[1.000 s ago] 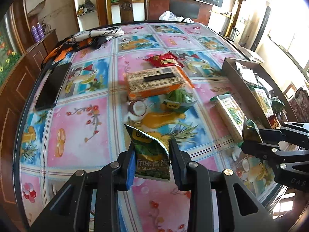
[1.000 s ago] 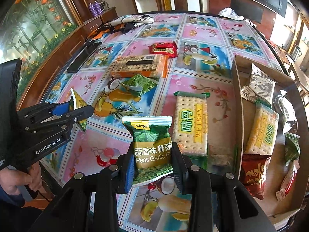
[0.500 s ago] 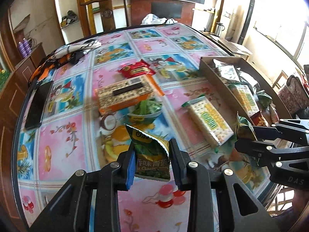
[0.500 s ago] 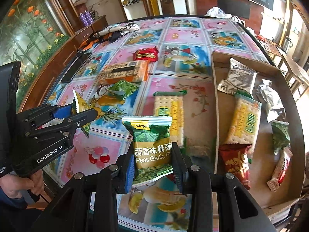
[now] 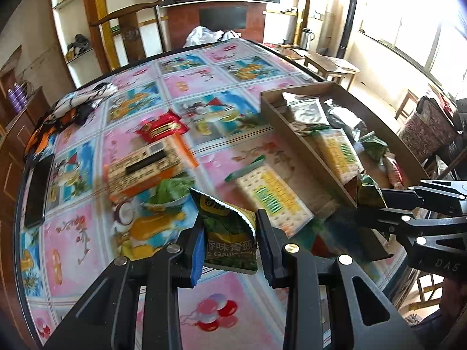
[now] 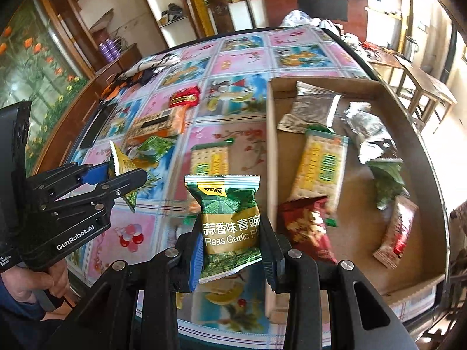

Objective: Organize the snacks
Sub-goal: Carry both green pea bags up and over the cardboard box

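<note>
In our left gripper we have a green pea packet clamped between the pads, held above the tabletop; this view cuts its print to "Garlic". Our right gripper is closed on a second pea packet, and only the right wrist view shows its face whole: "Peas Garlic" under a line of Chinese characters. That view also reads "GenRobot.AI" on the side of the left gripper, with a hand on its grip. Just beyond lies a yellow-and-green cracker pack on the tabletop, beside the cardboard tray. The right view looks down into the tray: another cracker pack, a red snack bag, silver pouches. Farther off sit a patterned tissue box and a red packet.
</note>
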The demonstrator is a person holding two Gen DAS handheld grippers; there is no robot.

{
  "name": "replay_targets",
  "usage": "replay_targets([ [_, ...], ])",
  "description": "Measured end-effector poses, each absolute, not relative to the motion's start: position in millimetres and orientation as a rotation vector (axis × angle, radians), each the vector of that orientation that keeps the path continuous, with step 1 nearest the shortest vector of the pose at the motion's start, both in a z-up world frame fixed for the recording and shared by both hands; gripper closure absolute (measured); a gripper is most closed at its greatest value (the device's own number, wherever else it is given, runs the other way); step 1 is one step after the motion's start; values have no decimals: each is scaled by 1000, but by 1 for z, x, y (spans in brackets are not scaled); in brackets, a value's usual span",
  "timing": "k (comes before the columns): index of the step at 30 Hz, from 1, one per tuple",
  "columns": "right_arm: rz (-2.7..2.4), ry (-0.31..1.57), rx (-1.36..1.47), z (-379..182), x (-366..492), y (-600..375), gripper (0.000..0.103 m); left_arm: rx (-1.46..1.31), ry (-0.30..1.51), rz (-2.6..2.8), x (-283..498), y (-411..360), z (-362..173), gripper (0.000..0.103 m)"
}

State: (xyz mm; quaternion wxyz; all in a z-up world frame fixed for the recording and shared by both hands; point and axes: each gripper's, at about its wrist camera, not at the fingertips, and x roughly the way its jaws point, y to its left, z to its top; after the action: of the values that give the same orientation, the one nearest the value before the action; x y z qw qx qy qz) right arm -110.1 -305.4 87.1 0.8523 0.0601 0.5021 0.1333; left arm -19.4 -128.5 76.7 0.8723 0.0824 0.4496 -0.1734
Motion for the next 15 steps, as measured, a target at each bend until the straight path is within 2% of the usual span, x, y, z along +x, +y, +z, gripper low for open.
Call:
replay_targets([
  [15,143,1053,220,85,-121,-369,66,232,915,-513,-16,-201,89,72],
])
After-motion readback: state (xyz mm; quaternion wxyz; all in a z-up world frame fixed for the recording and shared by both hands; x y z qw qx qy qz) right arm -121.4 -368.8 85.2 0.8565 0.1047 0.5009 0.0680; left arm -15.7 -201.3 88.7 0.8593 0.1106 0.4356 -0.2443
